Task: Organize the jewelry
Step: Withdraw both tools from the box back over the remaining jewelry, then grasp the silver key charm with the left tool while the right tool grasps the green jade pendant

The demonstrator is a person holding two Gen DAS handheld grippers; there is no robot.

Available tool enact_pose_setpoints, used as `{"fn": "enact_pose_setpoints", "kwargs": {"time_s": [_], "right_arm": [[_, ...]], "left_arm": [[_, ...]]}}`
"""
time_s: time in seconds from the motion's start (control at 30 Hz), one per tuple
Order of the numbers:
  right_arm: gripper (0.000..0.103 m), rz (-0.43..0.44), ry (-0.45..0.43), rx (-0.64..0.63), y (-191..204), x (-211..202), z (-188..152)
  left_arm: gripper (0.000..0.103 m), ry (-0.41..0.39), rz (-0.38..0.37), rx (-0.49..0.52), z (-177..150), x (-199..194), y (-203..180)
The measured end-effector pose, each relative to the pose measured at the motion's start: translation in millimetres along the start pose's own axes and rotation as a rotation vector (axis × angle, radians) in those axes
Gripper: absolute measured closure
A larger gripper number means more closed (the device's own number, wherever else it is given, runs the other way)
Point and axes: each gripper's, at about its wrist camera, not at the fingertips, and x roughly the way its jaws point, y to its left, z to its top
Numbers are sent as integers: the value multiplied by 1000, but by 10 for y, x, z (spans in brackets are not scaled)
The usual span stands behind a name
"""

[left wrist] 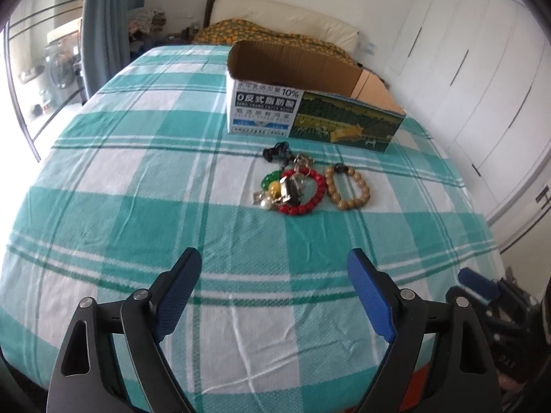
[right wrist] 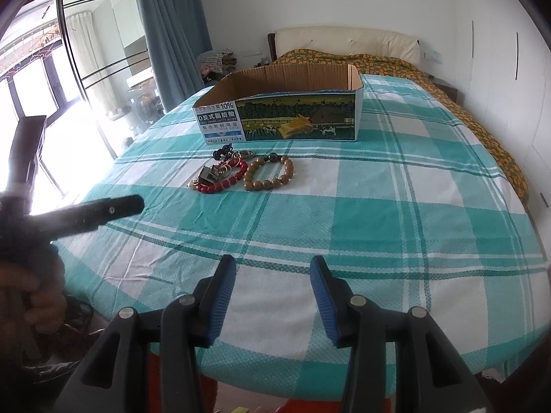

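The left claw [left wrist: 273,268] stands wide open with nothing between its blue pads, low in the left wrist view above the checked bed cover [left wrist: 137,179]; the right claw [right wrist: 272,277] is part open and empty too, at the bottom centre of its own view; neither touches anything. Up the frame from both lies the jewelry, in the middle of the picture: a red bead bracelet [left wrist: 311,203] with a tangle of keyring charms [left wrist: 286,189] lying on and beside it, and a tan wooden bead bracelet [left wrist: 347,187] just beside on the right; behind them, near but apart, sits the open cardboard box [left wrist: 310,110]. The bracelets look light, limp and rolling, so a pinch across one strand of beads should hold best; the charms may snag and drag the red loop along
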Motion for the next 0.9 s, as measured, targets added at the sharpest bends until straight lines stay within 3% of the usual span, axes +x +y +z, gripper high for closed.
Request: {"fn": "enact_pose_setpoints", "kwargs": {"time_s": [0.23, 0.5, 0.6, 0.8, 0.87, 0.9], "right_arm": [[57, 4, 28, 11, -53, 107, 4], [57, 4, 19, -4, -175, 169, 226], [57, 43, 11, 13, -258, 242, 454], [57, 74, 69, 28, -347, 584, 743], [57, 81, 90, 10, -338, 712, 790], [57, 83, 101, 1, -334, 774, 810]], "left_arm": [[37, 5, -13, 79, 373, 519, -182], [60, 89, 57, 124, 436, 1036, -253], [73, 89, 67, 138, 410, 1053, -244], [75, 47, -22, 67, 435, 803, -53], [90, 34, -66, 27, 445, 662, 46], [90, 32, -83, 8, 455, 606, 92]]}}
